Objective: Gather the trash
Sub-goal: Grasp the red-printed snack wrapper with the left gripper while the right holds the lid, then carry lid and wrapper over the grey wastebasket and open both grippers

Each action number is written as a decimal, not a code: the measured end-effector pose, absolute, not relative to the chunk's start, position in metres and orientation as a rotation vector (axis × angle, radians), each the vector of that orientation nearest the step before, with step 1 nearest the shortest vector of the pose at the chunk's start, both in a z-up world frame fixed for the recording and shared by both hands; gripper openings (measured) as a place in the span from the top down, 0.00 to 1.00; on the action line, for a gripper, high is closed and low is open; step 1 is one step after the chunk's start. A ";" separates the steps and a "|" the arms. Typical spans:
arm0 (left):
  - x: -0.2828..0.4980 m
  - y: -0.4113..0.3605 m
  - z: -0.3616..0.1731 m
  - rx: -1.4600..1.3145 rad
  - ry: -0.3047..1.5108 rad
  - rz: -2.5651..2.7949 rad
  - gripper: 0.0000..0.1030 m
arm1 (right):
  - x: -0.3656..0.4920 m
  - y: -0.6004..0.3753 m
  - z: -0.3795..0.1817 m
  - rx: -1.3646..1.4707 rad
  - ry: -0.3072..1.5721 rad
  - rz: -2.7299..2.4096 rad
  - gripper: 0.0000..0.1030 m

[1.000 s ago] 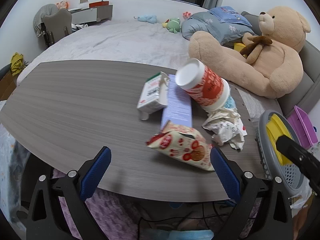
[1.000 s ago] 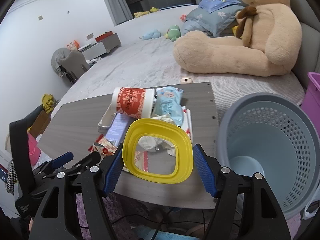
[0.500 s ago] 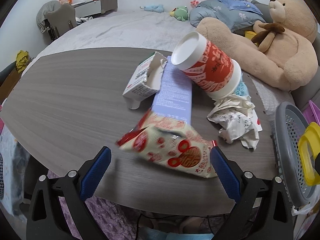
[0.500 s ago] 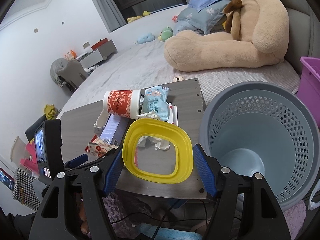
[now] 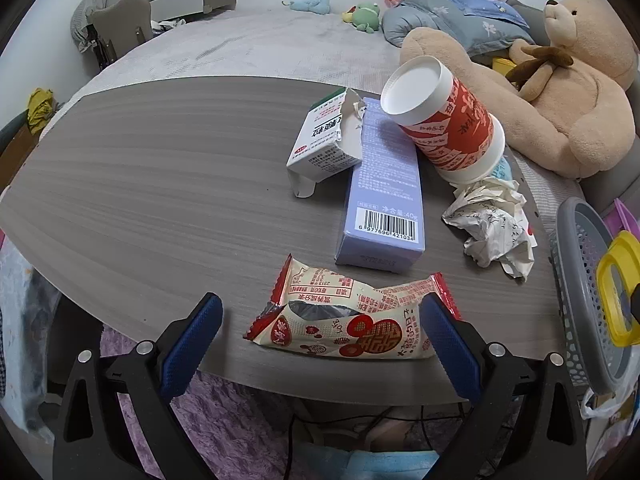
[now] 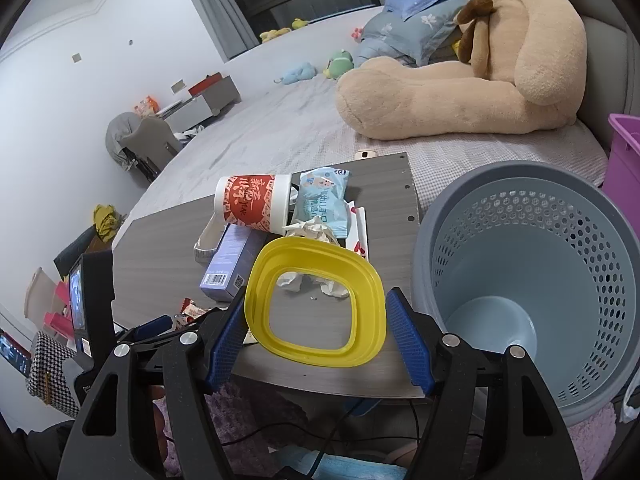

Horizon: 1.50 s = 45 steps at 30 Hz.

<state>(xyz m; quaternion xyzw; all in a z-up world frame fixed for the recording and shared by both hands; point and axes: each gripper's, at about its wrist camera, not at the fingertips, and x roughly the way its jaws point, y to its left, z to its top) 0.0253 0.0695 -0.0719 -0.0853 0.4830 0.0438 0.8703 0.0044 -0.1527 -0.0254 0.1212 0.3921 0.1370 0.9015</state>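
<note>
My right gripper (image 6: 316, 340) is shut on a yellow plastic lid (image 6: 264, 280) and holds it above the table's front right corner, left of the grey perforated bin (image 6: 540, 280). My left gripper (image 5: 320, 340) is open, its fingers on either side of a red-and-cream snack wrapper (image 5: 348, 324) at the table's front edge. Behind it lie a lilac box (image 5: 384, 192), a torn white box (image 5: 324, 140), a tipped red-and-white cup (image 5: 444, 120) and crumpled paper (image 5: 492, 220). The lid (image 5: 618, 284) and bin (image 5: 576, 280) show at the right of the left wrist view.
A grey wooden table (image 5: 140, 168) carries the trash. A blue wipes packet (image 6: 324, 196) lies behind the cup. A bed with a big teddy bear (image 6: 480, 60) is beyond, and a purple bin (image 6: 624, 152) stands at the right.
My left gripper has moved forward and down until the snack wrapper lies between its fingers. My right gripper has carried the yellow lid closer to the bin.
</note>
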 end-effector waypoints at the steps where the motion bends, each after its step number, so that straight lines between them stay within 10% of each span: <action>1: 0.025 0.070 -0.073 -0.178 1.012 0.087 0.08 | 0.004 -0.153 -0.025 0.249 0.811 0.284 0.36; 8: 0.023 0.072 -0.078 -0.210 1.021 0.045 0.11 | 0.003 -0.150 -0.025 0.242 0.809 0.284 0.36; 21: 0.011 0.078 -0.071 -0.240 0.996 -0.004 0.47 | 0.003 -0.149 -0.024 0.239 0.808 0.286 0.36; 45: -0.020 0.073 -0.015 -0.185 0.830 -0.051 0.49 | -0.004 -0.163 -0.012 0.244 0.758 0.248 0.36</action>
